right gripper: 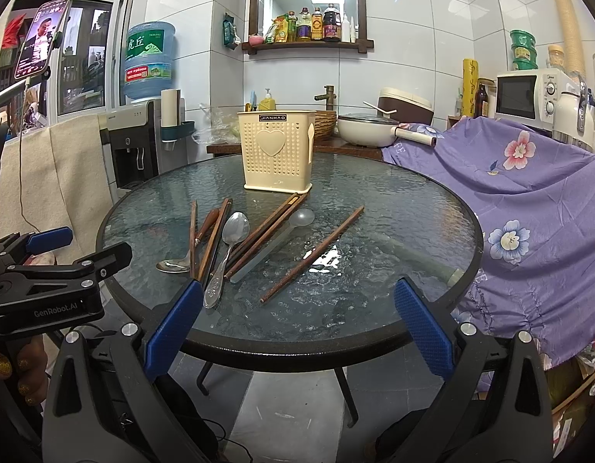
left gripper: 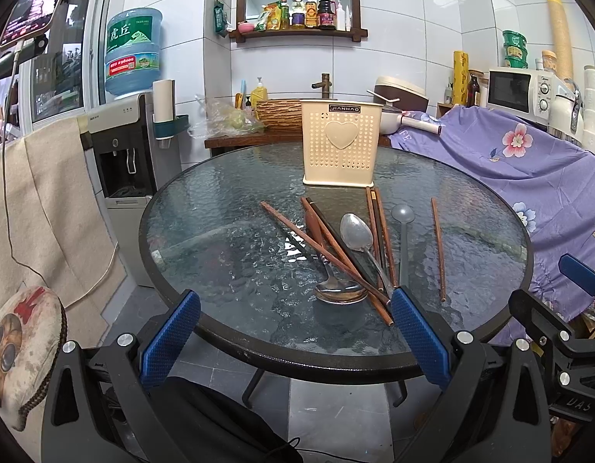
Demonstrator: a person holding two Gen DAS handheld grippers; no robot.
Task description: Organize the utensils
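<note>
A cream perforated utensil holder (left gripper: 341, 142) (right gripper: 276, 150) with a heart on its front stands at the far side of the round glass table (left gripper: 228, 231) (right gripper: 393, 200). Before it lies a loose pile: several brown chopsticks (left gripper: 328, 254) (right gripper: 258, 231), two metal spoons (left gripper: 357, 233) (right gripper: 235, 229), a grey plastic spoon (left gripper: 403, 216) (right gripper: 303, 217). One chopstick (left gripper: 438, 249) (right gripper: 312, 254) lies apart on the right. My left gripper (left gripper: 295, 301) is open at the near rim, just short of the pile. My right gripper (right gripper: 297, 289) is open too, holding nothing.
A purple flowered cloth (left gripper: 528, 162) (right gripper: 528, 200) covers the counter on the right, with a microwave (right gripper: 528, 94) behind. A water dispenser (left gripper: 123, 135) and beige towel (left gripper: 39, 208) stand on the left. A sink counter with a white pot (right gripper: 368, 133) lies beyond the table.
</note>
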